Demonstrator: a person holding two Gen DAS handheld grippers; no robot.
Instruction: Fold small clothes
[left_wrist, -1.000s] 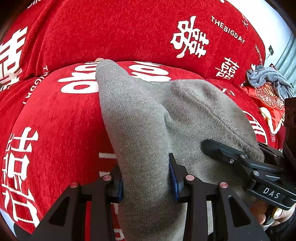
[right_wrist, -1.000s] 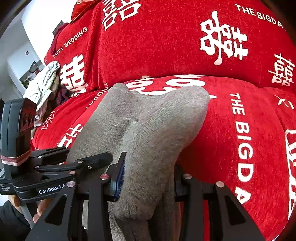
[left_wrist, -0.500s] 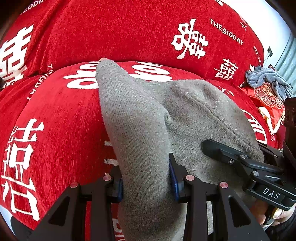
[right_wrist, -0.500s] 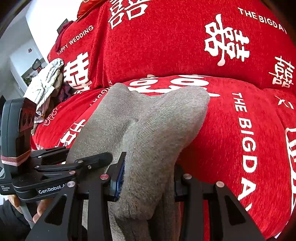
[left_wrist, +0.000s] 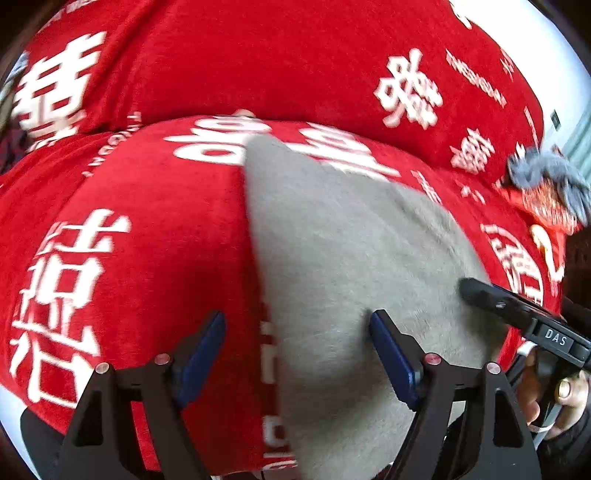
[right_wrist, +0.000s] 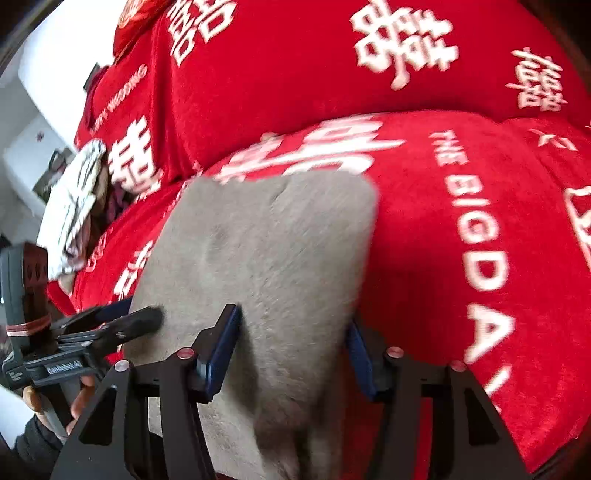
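Note:
A grey knit garment (left_wrist: 351, 266) lies spread flat on the red sofa seat (left_wrist: 155, 229); it also shows in the right wrist view (right_wrist: 266, 251). My left gripper (left_wrist: 297, 354) is open, its fingers wide apart over the garment's near left edge. My right gripper (right_wrist: 291, 350) is open, its fingers straddling the garment's near right part. Each gripper shows at the edge of the other's view, the right one (left_wrist: 517, 314) and the left one (right_wrist: 107, 328). Both views are motion-blurred.
The red cover with white characters runs up the sofa back (left_wrist: 258, 55). A grey cloth (left_wrist: 546, 173) lies on a red cushion far right. A white patterned cloth (right_wrist: 74, 199) lies on the sofa at the far left in the right wrist view.
Both grippers have opened and let go of the grey garment. The garment, bunched up before, has dropped and now lies flat on the seat.

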